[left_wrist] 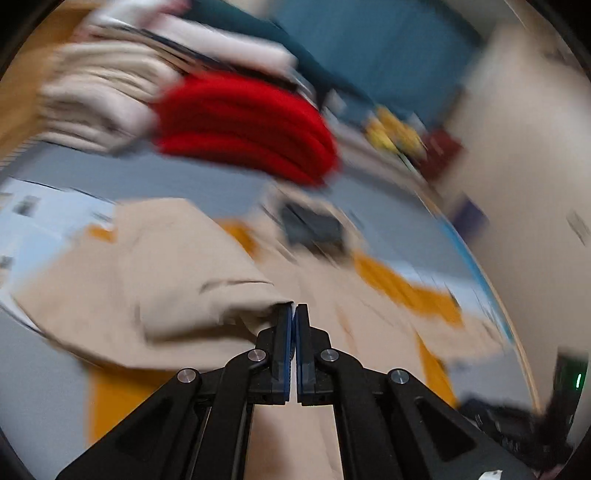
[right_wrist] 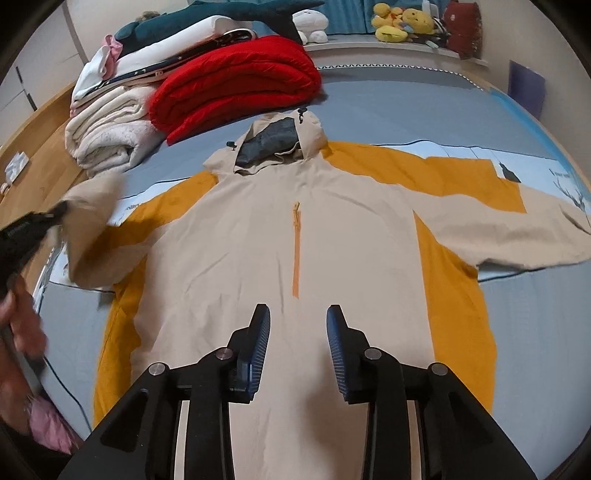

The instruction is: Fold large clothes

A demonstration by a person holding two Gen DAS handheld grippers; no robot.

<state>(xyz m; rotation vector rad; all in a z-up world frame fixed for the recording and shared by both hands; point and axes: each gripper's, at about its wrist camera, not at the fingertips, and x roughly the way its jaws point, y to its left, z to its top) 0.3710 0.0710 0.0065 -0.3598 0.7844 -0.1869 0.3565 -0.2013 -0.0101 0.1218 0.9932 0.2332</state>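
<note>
**Left sleeve pinched and lifted, right fingers apart over the jacket front**

My left gripper (left_wrist: 294,314) has its two fingers pressed together on the cuff end of the beige sleeve (left_wrist: 155,280); the cloth bunches against the left finger and hangs off to the left in a loose fold. That view is badly smeared, so fine detail past the sleeve is lost to me. In the right wrist view the same gripper (right_wrist: 61,212) shows at the left edge as a dark blurred shape with the sleeve (right_wrist: 96,229) raised off the bed, and part of my hand (right_wrist: 22,325) blurs below it.

My right gripper (right_wrist: 298,332) hovers above the lower front of the jacket (right_wrist: 295,184) with its fingers a moderate way apart and nothing between them; the blue pads (right_wrist: 258,343) face each other over bare beige cloth.

The jacket lies flat, front up, on the blue bed sheet (right_wrist: 406,107), hood (right_wrist: 277,144) pointing away from me, an orange zip (right_wrist: 295,251) running down the chest, orange panels at the shoulders and sides. Its other sleeve (right_wrist: 535,236) lies stretched out to the right.

Beyond the hood sit a folded red blanket (right_wrist: 236,88) and, just left of it, a stack of cream and white folded linen (right_wrist: 110,129). Yellow soft toys (right_wrist: 402,22) sit on the ledge at the far end.
</note>
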